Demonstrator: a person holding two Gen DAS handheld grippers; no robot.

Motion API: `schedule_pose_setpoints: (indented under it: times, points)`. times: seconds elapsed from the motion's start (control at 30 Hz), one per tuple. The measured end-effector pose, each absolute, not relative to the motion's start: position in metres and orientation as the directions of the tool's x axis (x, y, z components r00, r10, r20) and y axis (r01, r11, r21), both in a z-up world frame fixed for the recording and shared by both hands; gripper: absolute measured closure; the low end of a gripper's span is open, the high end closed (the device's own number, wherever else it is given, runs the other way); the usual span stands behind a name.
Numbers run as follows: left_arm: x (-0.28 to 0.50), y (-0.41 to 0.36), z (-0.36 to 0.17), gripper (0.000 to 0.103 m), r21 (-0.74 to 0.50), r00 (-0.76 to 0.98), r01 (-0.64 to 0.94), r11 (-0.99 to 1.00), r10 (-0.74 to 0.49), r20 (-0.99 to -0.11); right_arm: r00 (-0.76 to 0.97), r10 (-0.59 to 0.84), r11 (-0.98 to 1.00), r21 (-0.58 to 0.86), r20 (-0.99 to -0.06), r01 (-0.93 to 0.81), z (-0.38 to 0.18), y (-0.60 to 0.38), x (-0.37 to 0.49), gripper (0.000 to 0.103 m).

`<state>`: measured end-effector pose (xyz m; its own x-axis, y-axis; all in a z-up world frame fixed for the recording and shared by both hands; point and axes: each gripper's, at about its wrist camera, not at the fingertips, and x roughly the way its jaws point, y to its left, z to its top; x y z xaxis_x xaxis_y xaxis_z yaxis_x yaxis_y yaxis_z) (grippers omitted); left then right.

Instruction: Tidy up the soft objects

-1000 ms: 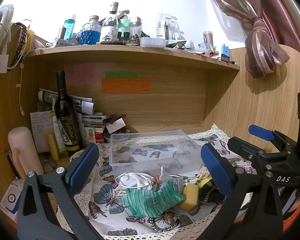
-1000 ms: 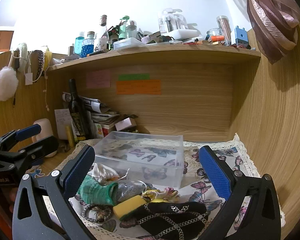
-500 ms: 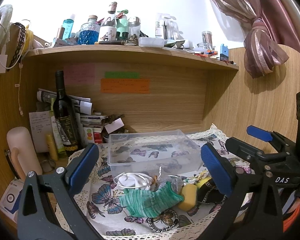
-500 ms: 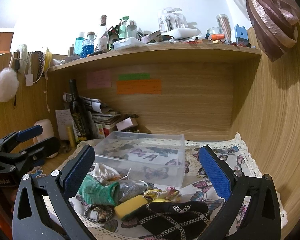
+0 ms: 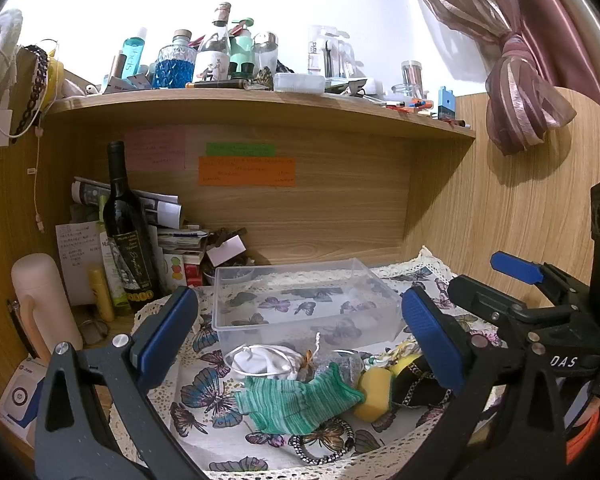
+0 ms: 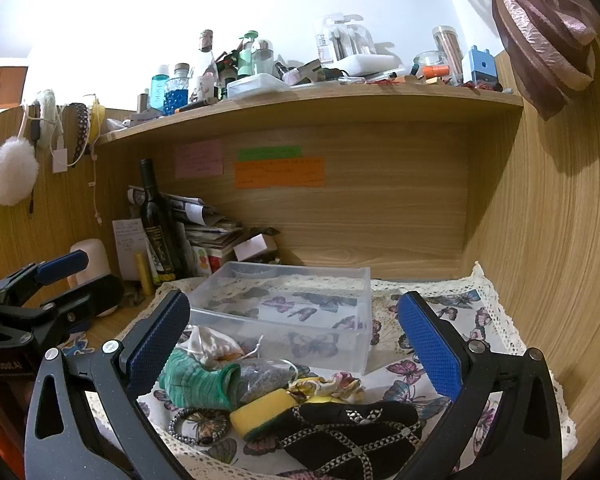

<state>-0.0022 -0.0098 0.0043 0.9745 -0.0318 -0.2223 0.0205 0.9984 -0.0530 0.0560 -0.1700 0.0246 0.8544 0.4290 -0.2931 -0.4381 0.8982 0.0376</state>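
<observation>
A heap of soft things lies on the butterfly cloth (image 5: 204,392) in front of an empty clear plastic box (image 5: 300,300) (image 6: 288,312): a green striped sock (image 5: 296,400) (image 6: 196,380), a white drawstring pouch (image 5: 264,360) (image 6: 208,344), a yellow sponge (image 5: 374,394) (image 6: 264,412), a black patterned cloth (image 6: 348,436), a floral scrunchie (image 6: 332,386) and a braided hair tie (image 5: 324,444) (image 6: 198,426). My left gripper (image 5: 294,340) and right gripper (image 6: 292,344) are both open and empty, hovering above the heap.
A wine bottle (image 5: 126,236), a pink tumbler (image 5: 40,304), stacked papers and small boxes crowd the back left. A wooden back wall and a right side wall (image 6: 540,260) enclose the nook. A shelf (image 5: 260,104) full of bottles hangs above.
Both grippers have held almost still, with only a slight drift of view. Nothing was picked up or moved.
</observation>
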Motion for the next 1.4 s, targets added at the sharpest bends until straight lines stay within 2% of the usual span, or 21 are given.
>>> schedule_pose_setpoints:
  times: [1.07, 1.27, 1.4]
  points:
    - [-0.001, -0.012, 0.002, 0.000, -0.056, 0.974, 0.021, 0.998, -0.033, -0.223, 0.848, 0.439, 0.894, 0.047, -0.296, -0.447, 0.024, -0.168, 0.057, 0.000]
    - [0.004, -0.010, -0.005, 0.000, -0.060, 0.968, 0.040, 0.997, -0.054, -0.245, 0.840, 0.440, 0.893, 0.058, -0.317, -0.446, 0.017, -0.172, 0.064, 0.000]
    - [0.012, -0.005, -0.016, 0.003, -0.080, 0.953, 0.059, 0.995, -0.080, -0.291, 0.838, 0.415, 0.903, 0.050, -0.356, -0.426, 0.005, -0.180, 0.069, 0.000]
